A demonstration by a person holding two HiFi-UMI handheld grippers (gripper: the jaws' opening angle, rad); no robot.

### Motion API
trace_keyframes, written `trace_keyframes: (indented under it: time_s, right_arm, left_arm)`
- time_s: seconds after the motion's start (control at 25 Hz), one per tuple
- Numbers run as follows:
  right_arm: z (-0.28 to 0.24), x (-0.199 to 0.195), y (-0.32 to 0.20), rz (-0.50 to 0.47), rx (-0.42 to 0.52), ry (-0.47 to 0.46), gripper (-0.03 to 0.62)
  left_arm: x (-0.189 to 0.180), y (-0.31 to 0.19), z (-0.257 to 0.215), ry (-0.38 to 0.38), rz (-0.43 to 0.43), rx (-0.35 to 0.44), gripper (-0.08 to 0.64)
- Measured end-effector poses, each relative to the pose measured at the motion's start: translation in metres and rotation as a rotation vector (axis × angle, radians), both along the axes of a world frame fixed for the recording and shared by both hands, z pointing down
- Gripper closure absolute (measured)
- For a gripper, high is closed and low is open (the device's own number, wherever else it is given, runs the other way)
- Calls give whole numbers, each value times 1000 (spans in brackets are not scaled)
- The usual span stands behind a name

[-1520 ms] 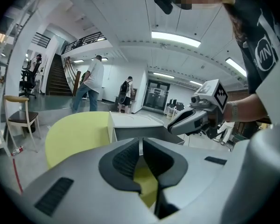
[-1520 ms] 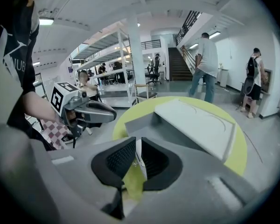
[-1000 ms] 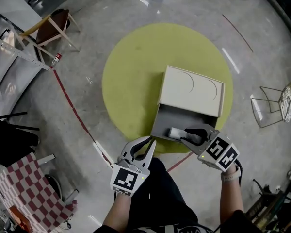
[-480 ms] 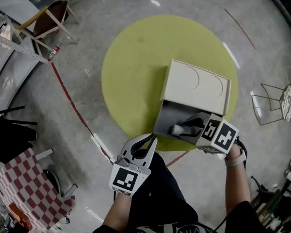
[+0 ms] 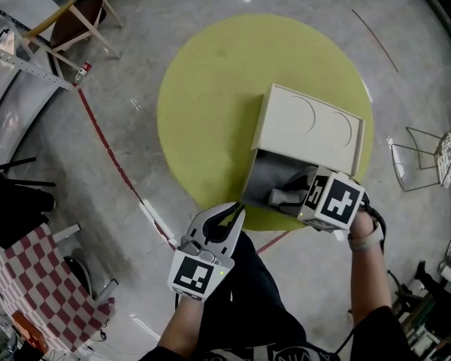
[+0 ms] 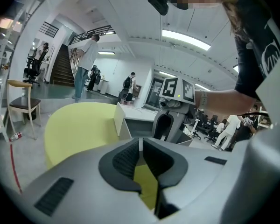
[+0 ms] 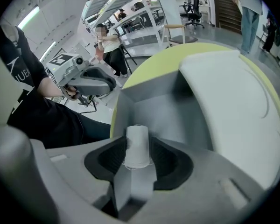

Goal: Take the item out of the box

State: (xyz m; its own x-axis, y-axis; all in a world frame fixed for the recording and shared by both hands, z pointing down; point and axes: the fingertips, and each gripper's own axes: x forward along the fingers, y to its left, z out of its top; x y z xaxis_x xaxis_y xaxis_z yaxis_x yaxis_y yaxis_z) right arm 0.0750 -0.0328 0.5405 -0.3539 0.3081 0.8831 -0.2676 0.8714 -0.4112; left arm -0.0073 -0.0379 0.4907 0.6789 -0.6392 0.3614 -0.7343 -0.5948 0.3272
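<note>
While dipping steeply into the open front of the box [image 5: 308, 130], spreading the jaws of the right gripper [image 5: 287, 194] wide, fresh from opening them. Between the pads, upright in the right gripper view, a white spool [image 7: 137, 146], close to the pad on either side, with no clear squeeze on it. Inside the box, then, down on its grey floor near the open front, not out yet. Lying on its side on the yellow round table [image 5: 203, 111], pale broad face up, mouth turned toward the person. Over on the left, hovering at the table's near rim with the left gripper [image 5: 233, 215], near the box's front corner but apart from it. Jaws there pressed together, meeting in a thin seam in the left gripper view, nothing pinched between. Past that seam, the yellow tabletop, the box's open side, and the right gripper reaching in from above. Bare forearms behind both grippers, with a pale wristband [image 5: 363, 236] on the right one. Away on the grey floor [image 5: 98, 201], off to the far left in the head view, a wooden chair [image 5: 86, 17] beside a red line [image 5: 110, 153].
</note>
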Motion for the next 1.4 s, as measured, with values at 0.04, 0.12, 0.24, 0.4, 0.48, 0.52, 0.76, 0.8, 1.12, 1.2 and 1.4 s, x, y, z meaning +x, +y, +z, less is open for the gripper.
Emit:
trace_keyframes:
  time_s: [0.04,0.12,0.24,0.4,0.48,0.52,0.76,0.8,1.12,1.2,1.4]
  right_arm:
    - [1,0,0,-14,0,18,439]
    - [6,2,1,-48,8,60,439]
    - [13,-1,1,-66,30,84,439]
    - [17,-5,-2,-40,45,73,439]
    - [17,-5,-3,-38,65,66,439]
    - [16,-5,-4,-37,80,58,439]
    - [12,-2,-4,2,148,-28,439]
    - [10,-1,-4,11,159,-40,439]
    - [-19,9,-17,154,280,-127,439]
    - [-27,14,-20,186,314,-145,439]
    - [-45,24,-26,298,390,-203,439]
  left_arm:
    - [0,0,0,0,3,-1,532]
    - [2,0,2,3,8,-2,532]
    - [1,0,4,11,9,1,532]
    - [-4,-2,7,14,1,1,531]
    - [-5,-3,7,19,-11,-7,531]
    - [-5,-4,7,21,-16,-10,531]
    - [-8,-4,6,13,-13,-14,532]
    - [-8,-5,5,11,-12,-13,531]
    - [3,-10,-3,6,39,-1,532]
    - [10,-12,-4,6,59,4,532]
    - [21,-17,-10,-5,96,8,532]
